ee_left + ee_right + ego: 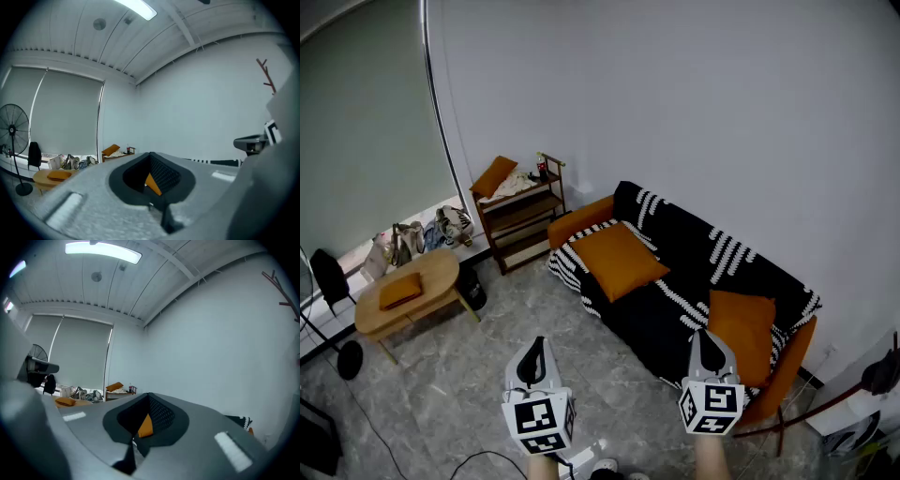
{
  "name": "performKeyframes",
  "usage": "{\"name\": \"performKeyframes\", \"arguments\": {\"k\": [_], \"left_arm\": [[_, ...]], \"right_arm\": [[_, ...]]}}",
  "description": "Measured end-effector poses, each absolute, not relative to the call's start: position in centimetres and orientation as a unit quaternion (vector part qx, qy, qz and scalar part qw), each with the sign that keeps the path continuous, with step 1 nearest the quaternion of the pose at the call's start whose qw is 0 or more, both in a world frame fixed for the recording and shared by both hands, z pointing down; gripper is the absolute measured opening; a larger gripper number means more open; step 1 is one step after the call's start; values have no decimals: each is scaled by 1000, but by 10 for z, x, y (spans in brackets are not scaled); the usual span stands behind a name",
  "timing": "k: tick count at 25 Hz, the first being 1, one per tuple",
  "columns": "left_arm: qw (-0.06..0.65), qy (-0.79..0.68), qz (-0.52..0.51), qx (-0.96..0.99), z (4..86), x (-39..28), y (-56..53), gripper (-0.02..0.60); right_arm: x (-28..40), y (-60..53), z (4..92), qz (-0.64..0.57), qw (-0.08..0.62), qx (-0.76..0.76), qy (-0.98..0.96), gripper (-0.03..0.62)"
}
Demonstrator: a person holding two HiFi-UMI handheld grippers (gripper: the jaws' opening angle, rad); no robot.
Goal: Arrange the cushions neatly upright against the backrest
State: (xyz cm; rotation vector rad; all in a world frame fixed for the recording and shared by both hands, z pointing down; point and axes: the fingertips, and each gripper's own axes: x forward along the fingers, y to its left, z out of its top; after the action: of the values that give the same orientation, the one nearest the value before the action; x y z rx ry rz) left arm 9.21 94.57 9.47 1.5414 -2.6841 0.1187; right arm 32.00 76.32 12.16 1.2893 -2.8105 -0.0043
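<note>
The low fabric sofa [581,217] is showing burnt-orange upholstery at its arms, while a black woven throw [675,305] banded with white stripes is covering its seat and backrest. Two plain orange square fabric cushions are standing out against it, one [619,260] toward the left end and one [741,323] at the right. A third orange cushion [494,175] is lying on the dark brown wooden shelf [525,220], and a fourth [400,291] on the light-wood oval worktop [441,272]. The stone floor [441,394] is showing mottled grey veining. The pale grey left gripper [537,349] and right gripper [710,339] are each carrying a cube of black-and-white square markers.
</note>
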Motion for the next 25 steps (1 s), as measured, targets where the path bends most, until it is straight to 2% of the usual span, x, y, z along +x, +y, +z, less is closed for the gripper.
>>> {"name": "performKeyframes", "arguments": {"k": [19,20,21,22,23,25], "left_arm": [[30,-870,36,491,103,78,943,3],[29,-870,37,491,104,75,943,19],[28,-869,38,492,105,72,943,83],[27,-869,39,492,105,68,943,98],[24,-869,38,493,105,64,942,123],[18,-868,33,494,104,55,943,230]], "right_arm": [[307,764,123,-4,18,410,-912,12],[304,764,124,-3,17,408,-913,17],[301,763,124,-1,18,406,-914,42],[297,763,125,1,20,403,-915,66],[292,763,126,4,21,400,-916,98],[282,763,129,9,22,395,-918,186]]}}
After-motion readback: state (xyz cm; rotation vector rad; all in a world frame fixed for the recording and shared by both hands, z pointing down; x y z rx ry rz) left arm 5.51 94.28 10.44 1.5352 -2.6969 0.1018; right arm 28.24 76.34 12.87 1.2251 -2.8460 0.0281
